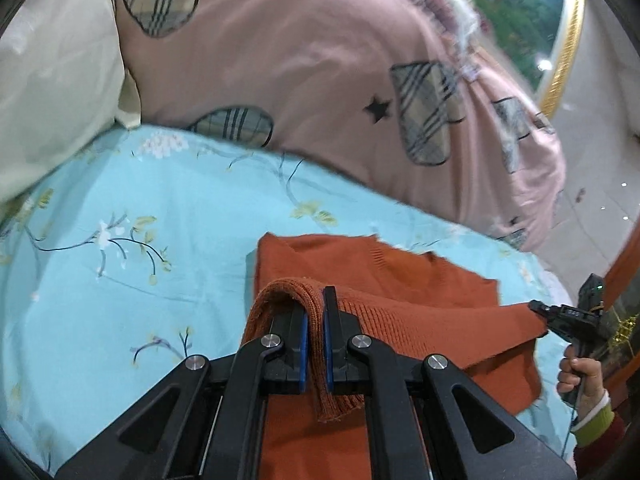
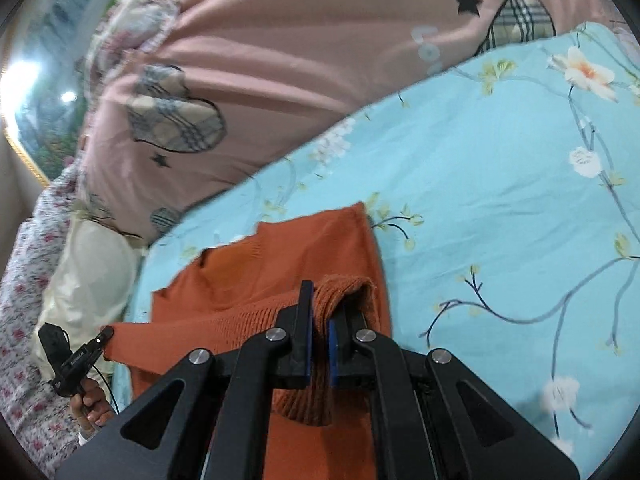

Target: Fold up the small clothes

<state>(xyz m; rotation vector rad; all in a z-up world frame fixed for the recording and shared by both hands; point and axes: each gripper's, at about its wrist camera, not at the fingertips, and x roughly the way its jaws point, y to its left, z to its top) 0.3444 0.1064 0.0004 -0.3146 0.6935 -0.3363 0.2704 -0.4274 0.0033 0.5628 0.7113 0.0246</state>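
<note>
Orange sweater [image 1: 400, 280] hem clamped in left gripper [image 1: 315, 320]; right gripper [image 2: 319, 320] too.

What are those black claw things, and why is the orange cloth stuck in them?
A person holds one handheld tool in each hand, and each tool carries a camera looking along its fingers. One picture is from the left gripper, the other from the right gripper. Both are shut on the ribbed edge of an orange sweater, lifting it over the part lying on a blue flowered bedsheet. A pink quilt lies behind. Each camera also sees the other tool off to its side.
</note>
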